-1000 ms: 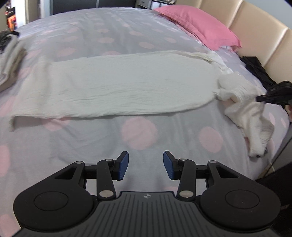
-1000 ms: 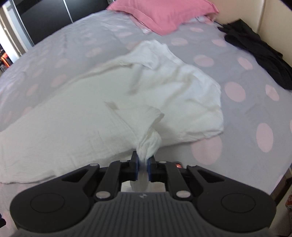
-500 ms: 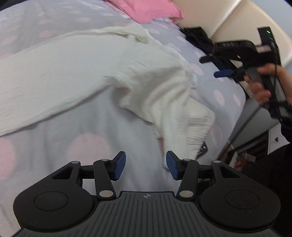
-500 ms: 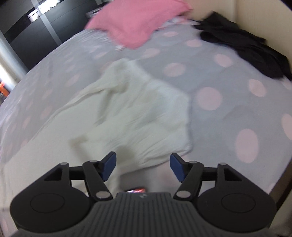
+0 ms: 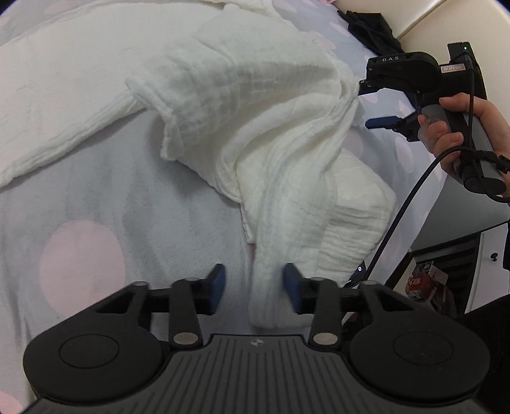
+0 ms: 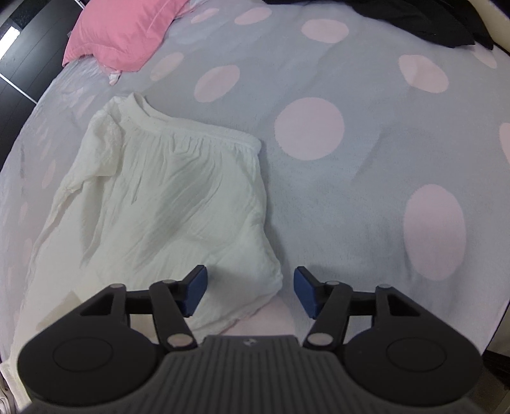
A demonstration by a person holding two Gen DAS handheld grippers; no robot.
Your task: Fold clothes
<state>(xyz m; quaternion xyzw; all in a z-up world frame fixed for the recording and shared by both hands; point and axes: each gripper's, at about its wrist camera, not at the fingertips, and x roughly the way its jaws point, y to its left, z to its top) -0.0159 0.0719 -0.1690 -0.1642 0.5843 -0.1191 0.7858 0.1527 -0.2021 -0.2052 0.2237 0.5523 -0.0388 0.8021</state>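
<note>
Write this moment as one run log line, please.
left gripper: open, around white garment strip | right gripper: open | bed: garment unfolded

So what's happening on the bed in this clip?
A person holding a gripper in each hand is folding a white garment on a polka-dot bedsheet. The left gripper is open, with a bunched strip of the cloth lying between its fingers, not clamped. The right gripper is open too, hovering over the garment's edge and holding nothing. A pink pillow and dark clothing lie further up the bed.
</note>
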